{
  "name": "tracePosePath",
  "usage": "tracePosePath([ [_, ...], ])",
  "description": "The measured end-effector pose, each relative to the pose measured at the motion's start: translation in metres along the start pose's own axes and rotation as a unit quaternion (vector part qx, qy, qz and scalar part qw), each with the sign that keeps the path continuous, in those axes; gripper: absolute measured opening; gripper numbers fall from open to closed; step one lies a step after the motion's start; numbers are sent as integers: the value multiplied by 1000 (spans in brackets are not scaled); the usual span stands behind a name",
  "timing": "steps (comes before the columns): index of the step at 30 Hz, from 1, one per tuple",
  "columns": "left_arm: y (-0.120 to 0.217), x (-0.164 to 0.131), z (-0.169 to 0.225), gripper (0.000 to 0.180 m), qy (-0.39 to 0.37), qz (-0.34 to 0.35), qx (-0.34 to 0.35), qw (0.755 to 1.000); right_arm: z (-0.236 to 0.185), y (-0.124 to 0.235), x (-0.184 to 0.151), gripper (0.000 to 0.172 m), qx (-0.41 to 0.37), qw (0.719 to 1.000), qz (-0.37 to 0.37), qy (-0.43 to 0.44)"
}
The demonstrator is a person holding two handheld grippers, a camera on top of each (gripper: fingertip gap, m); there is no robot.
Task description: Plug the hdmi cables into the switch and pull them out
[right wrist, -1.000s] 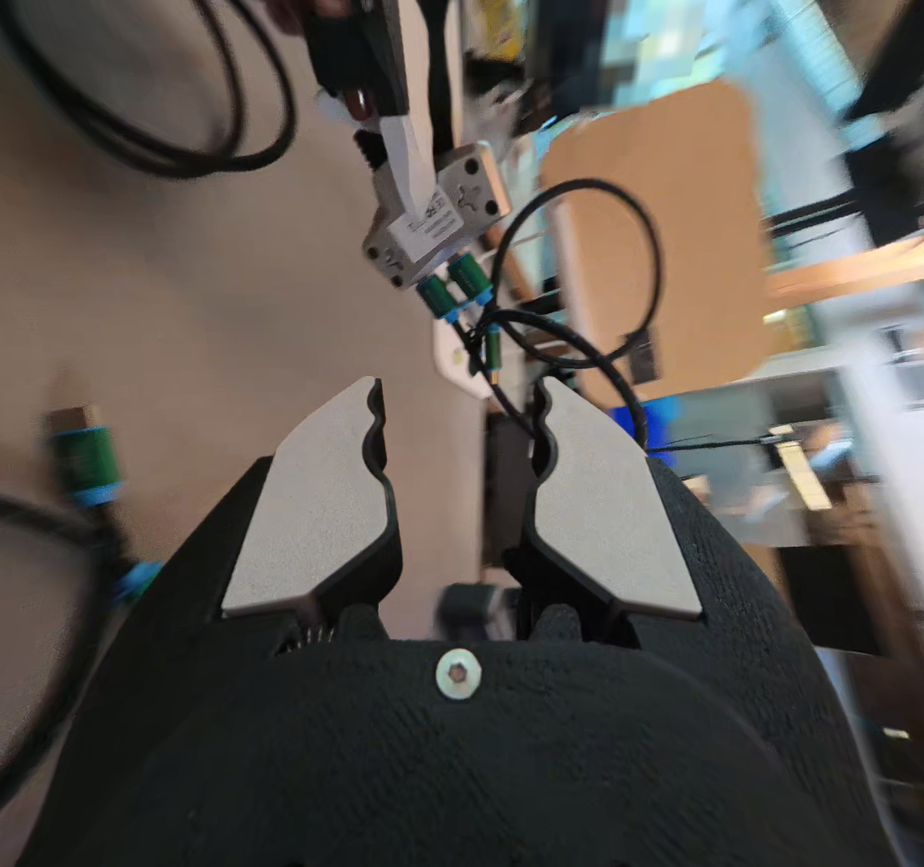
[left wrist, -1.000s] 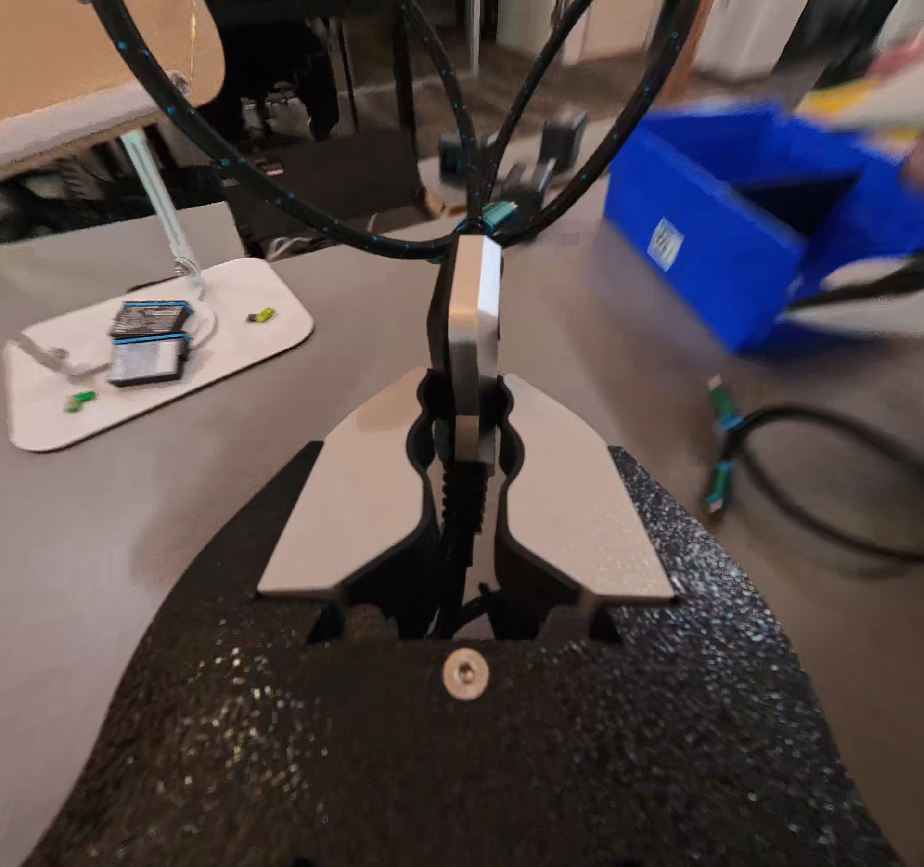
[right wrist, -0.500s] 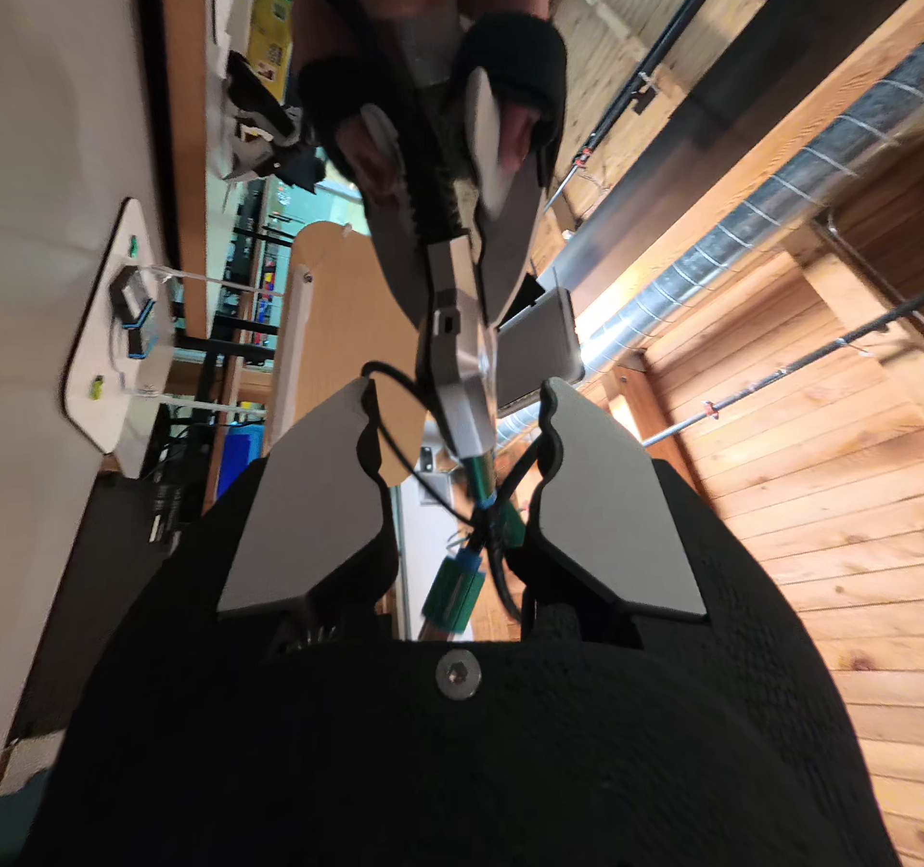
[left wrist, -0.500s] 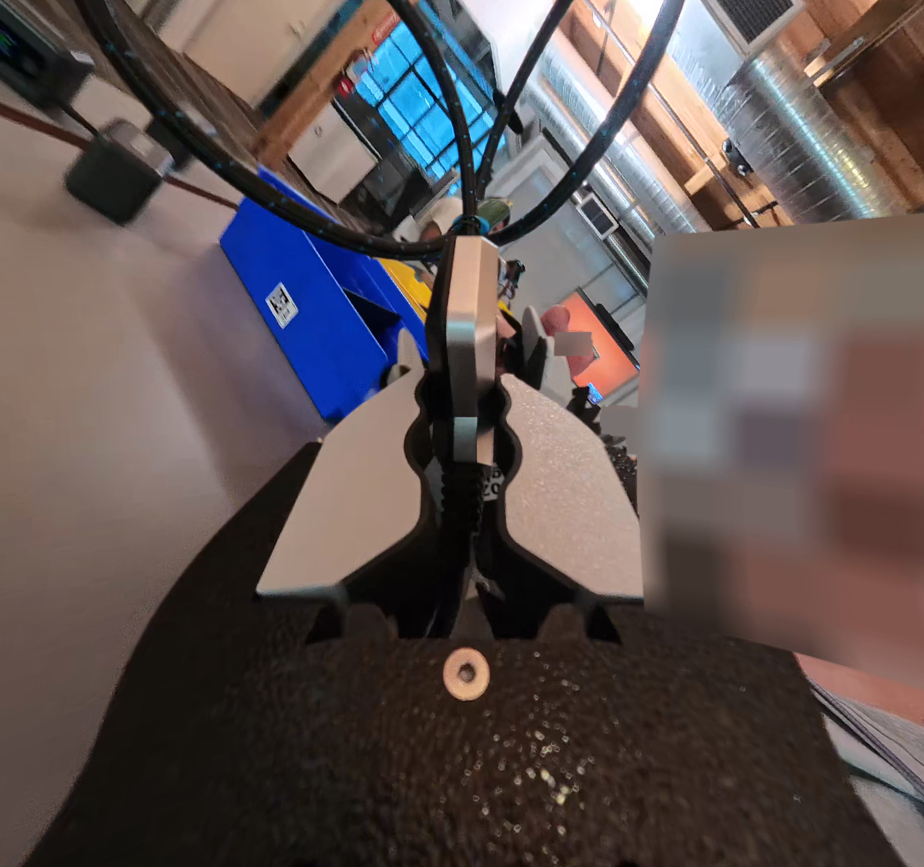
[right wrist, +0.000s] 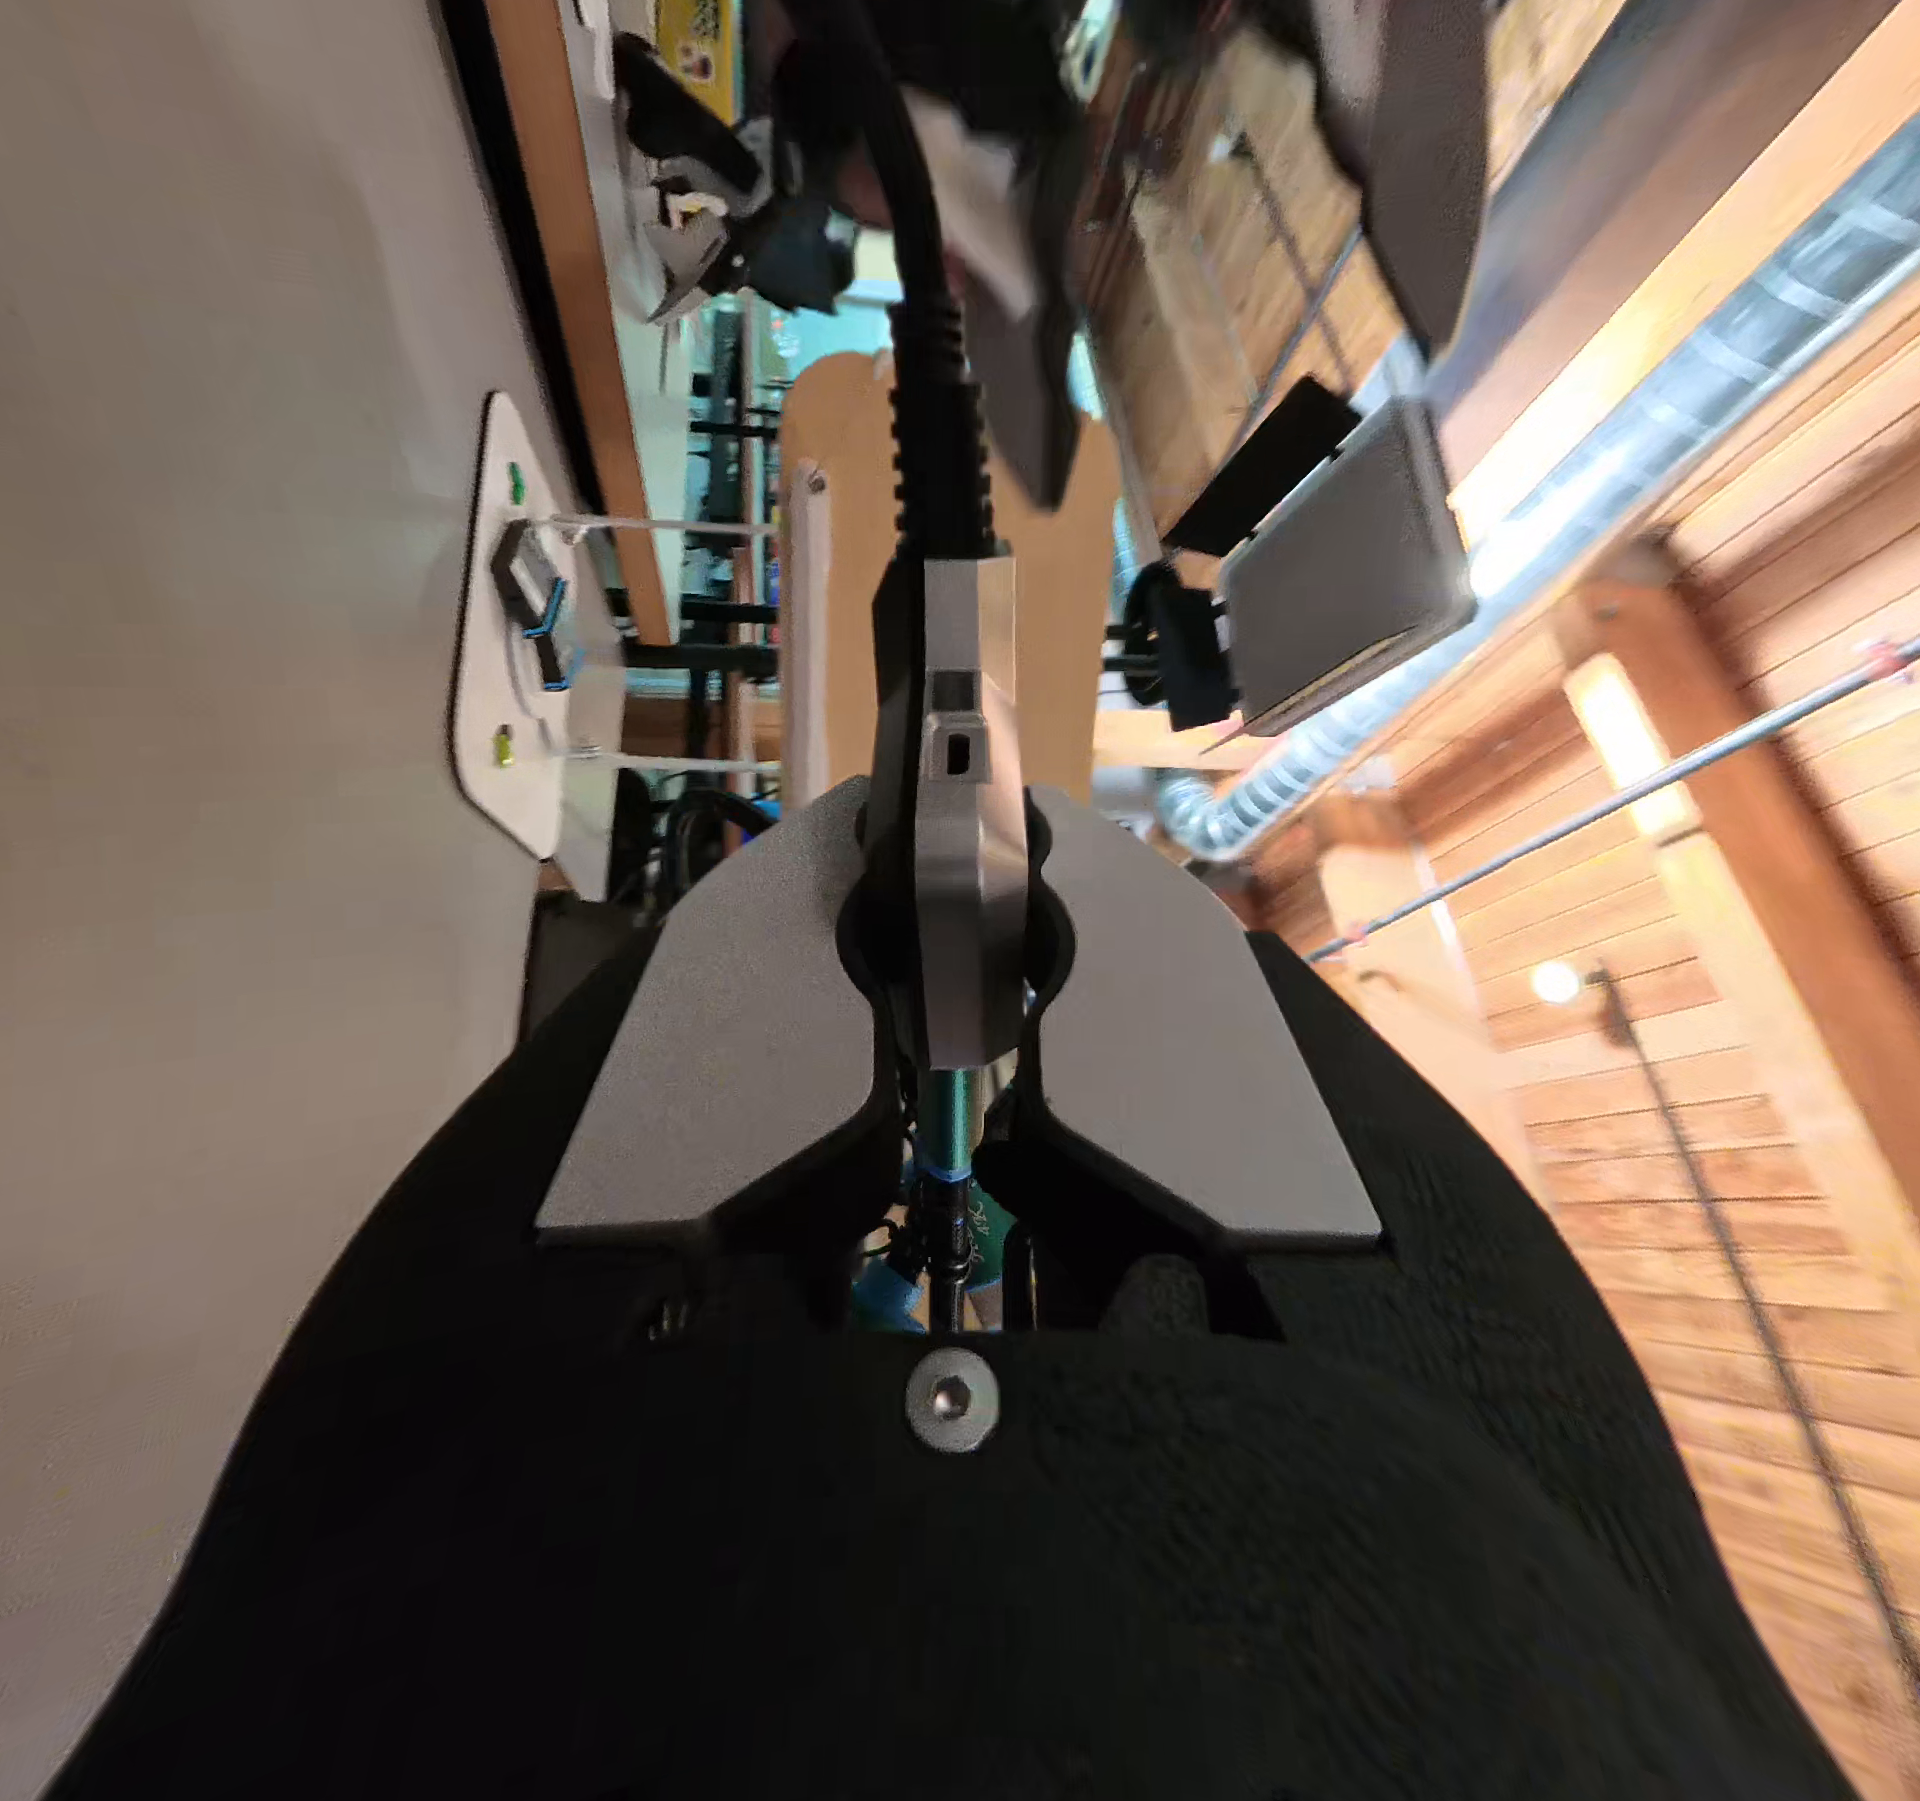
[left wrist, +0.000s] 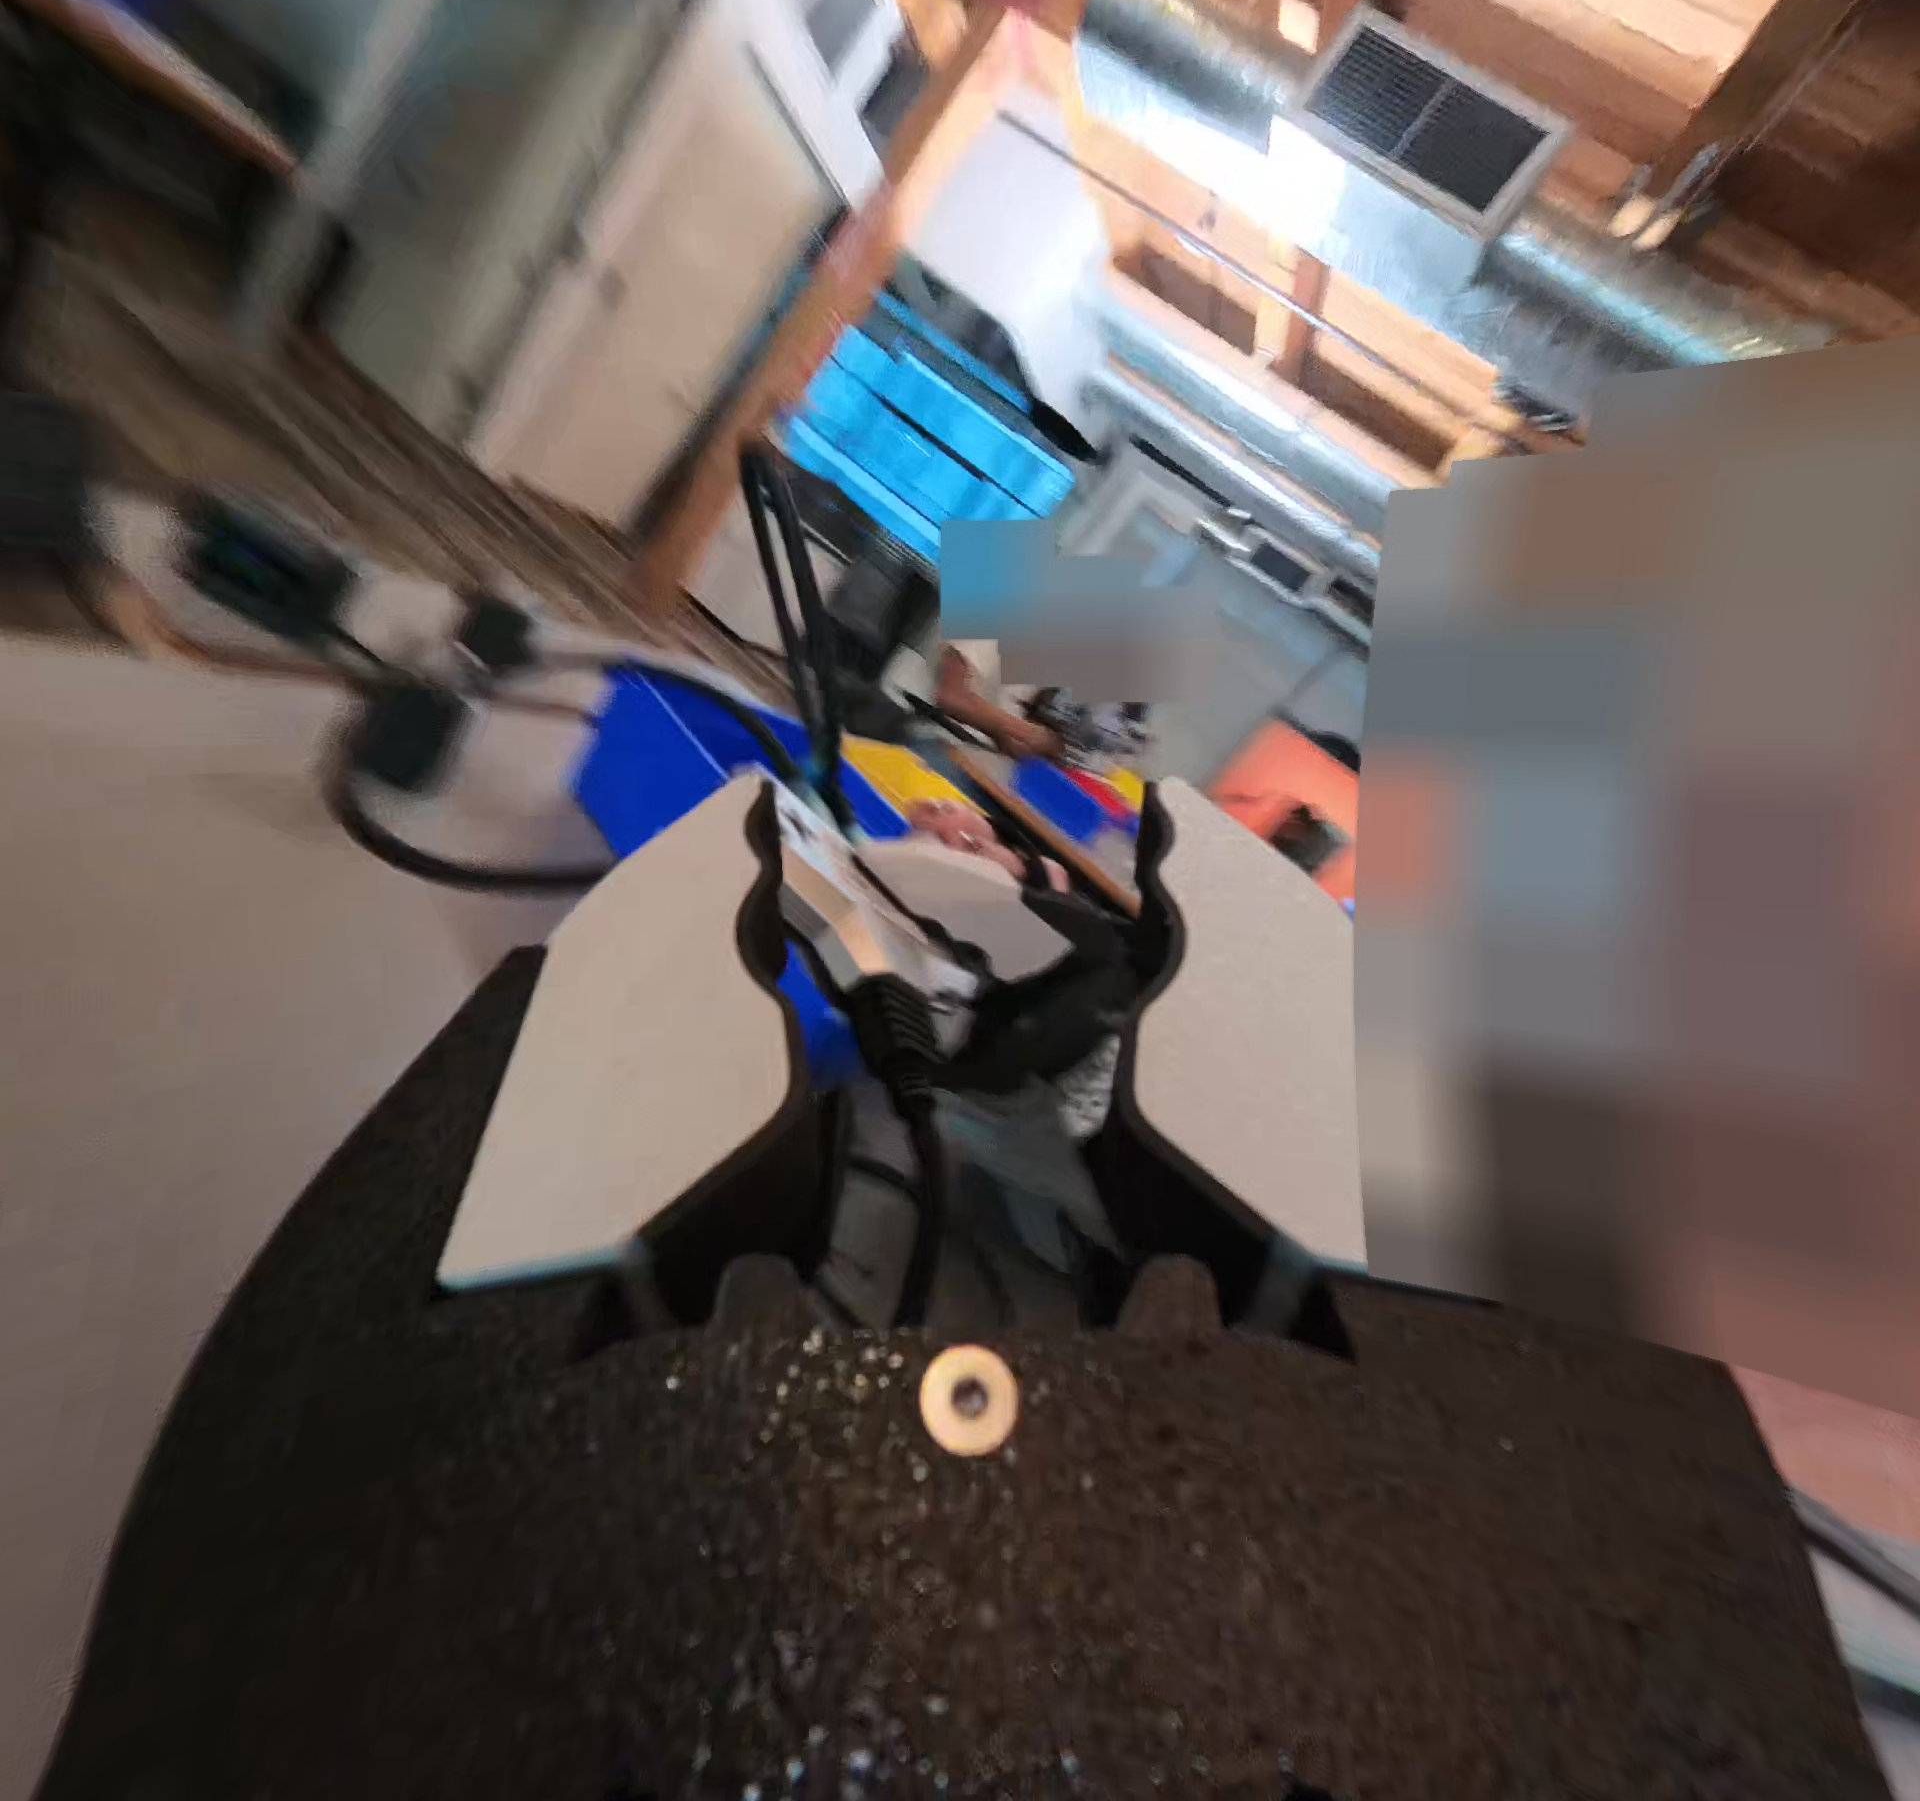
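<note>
Presently the right gripper (right wrist: 951,878) pinches a flat silver metal adapter block (right wrist: 961,816) between both pads at frame centre, its ribbed black cable (right wrist: 930,380) running to the upper edge. The left gripper (left wrist: 951,847) stands spread, the block (left wrist: 831,878) beside its left finger, not clamped. A white base plate (right wrist: 499,650) sits at left.

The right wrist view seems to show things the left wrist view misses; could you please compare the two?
Only the right wrist view shows the right gripper shut on the silver adapter, and the white plate on the table. Only the left wrist view shows the left gripper open, and the blue bin. Both show the adapter and its thick black cable.
</note>
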State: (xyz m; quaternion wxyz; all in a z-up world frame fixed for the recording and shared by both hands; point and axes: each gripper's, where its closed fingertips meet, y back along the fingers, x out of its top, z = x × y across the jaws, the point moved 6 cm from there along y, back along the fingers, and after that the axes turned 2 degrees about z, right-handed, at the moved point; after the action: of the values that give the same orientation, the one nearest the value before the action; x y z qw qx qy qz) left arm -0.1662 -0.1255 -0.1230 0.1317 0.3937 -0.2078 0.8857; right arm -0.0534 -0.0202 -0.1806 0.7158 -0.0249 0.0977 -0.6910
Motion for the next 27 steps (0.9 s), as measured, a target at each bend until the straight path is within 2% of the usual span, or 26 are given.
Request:
tracePosePath([
  [1, 7, 11, 2, 64, -61, 23, 35, 997, 1, 1, -5, 21, 10, 1000, -5, -19],
  [2, 15, 22, 0, 64, -134, 36, 95, 986, 3, 1, -10, 21, 19, 999, -11, -43],
  [3, 23, 29, -4, 61, -227, 33, 167, 959, 5, 2, -14, 21, 26, 997, -17, -67],
  [4, 30, 35, -9, 58, -329, 19, 243, 913, 8, 3, -18, 20, 32, 995, -22, -89],
  [6, 39, 36, -18, 54, -511, -43, 350, 784, 14, 5, -25, 20, 34, 991, -25, -131],
  [8, 35, 22, -28, 59, -640, -129, 375, 658, 20, 8, -29, 21, 43, 984, -20, -171],
  [10, 19, -6, -29, 65, -737, -183, 322, 566, 24, 12, -31, 21, 59, 977, -9, -206],
  [11, 8, -22, -25, 63, -778, -181, 281, 532, 25, 13, -31, 21, 68, 973, -4, -222],
  [13, -10, -42, -14, 66, -815, -157, 224, 512, 26, 17, -29, 21, 92, 966, 11, -242],
  [14, -17, -48, -8, 67, -819, -145, 207, 515, 24, 18, -28, 21, 101, 964, 16, -245],
  [17, -36, -63, 0, 68, -812, -150, 153, 543, 19, 21, -24, 21, 128, 960, 22, -249],
  [19, -46, -74, 0, 64, -809, -173, 120, 548, 15, 22, -23, 20, 144, 957, 24, -249],
  [23, -60, -87, 2, 45, -811, -186, 78, 550, 12, 26, -19, 21, 178, 949, 44, -255],
  [25, -63, -89, 6, 27, -806, -172, 66, 563, 11, 28, -17, 21, 195, 947, 49, -252],
  [27, -63, -90, 5, 26, -787, -175, 63, 588, 11, 30, -18, 21, 199, 945, 51, -254],
])
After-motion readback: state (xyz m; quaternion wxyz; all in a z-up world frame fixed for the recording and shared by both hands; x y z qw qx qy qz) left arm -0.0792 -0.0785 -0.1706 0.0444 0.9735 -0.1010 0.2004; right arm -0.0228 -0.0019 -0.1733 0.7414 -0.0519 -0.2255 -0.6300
